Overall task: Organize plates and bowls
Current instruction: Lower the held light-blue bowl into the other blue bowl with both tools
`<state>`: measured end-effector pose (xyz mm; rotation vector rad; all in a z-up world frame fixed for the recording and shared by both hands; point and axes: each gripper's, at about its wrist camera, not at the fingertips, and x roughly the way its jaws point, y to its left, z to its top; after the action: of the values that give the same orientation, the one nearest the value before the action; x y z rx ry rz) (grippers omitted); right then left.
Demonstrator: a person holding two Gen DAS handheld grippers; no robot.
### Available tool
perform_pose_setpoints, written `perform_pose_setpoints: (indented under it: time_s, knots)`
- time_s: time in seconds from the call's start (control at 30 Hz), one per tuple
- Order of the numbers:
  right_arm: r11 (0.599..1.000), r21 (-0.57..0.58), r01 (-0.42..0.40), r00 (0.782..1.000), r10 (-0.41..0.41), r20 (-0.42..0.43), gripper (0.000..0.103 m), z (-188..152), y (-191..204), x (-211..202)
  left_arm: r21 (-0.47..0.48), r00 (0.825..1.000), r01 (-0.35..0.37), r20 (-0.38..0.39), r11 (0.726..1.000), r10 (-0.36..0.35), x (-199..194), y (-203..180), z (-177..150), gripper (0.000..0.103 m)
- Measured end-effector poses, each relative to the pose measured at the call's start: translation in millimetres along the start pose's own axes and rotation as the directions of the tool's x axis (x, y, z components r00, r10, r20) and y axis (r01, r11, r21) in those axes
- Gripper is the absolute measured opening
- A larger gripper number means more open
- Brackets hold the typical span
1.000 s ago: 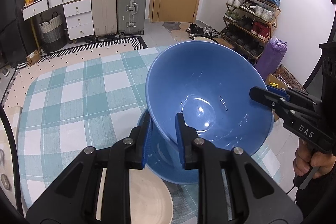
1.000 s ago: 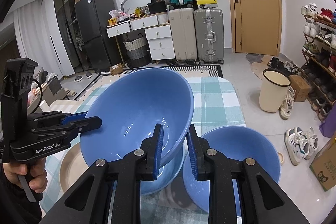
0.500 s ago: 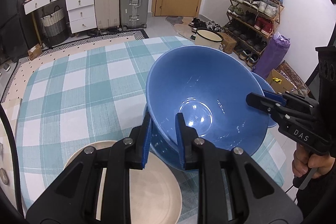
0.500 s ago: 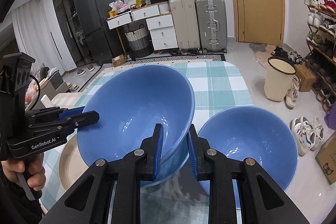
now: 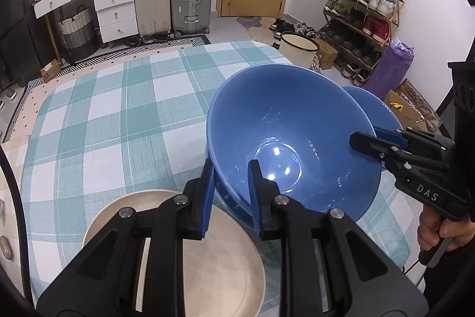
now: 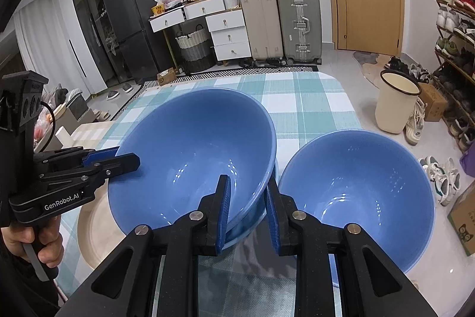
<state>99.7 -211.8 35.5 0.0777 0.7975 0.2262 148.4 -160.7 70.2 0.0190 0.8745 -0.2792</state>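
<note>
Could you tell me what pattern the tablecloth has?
The tablecloth is a teal-and-white check, clearest in the left wrist view.

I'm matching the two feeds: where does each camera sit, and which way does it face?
Left wrist: on the left gripper, looking down at the held bowl and plate; the right gripper and its hand show.
Right wrist: on the right gripper, facing the same bowl beside a second bowl; the left gripper shows.
Shared: held bowl, checked cloth.
</note>
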Motion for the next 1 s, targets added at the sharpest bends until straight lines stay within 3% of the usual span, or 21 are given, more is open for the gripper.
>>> perform_pose_setpoints:
  time_s: [1.0]
  knots:
    - [0.992, -0.084, 0.095, 0.995, -0.097, -0.019, 0.024, -4, 7, 24, 0.027, 0.998, -0.040, -0.043, 0.999, 0.041, 35, 5, -8, 0.018]
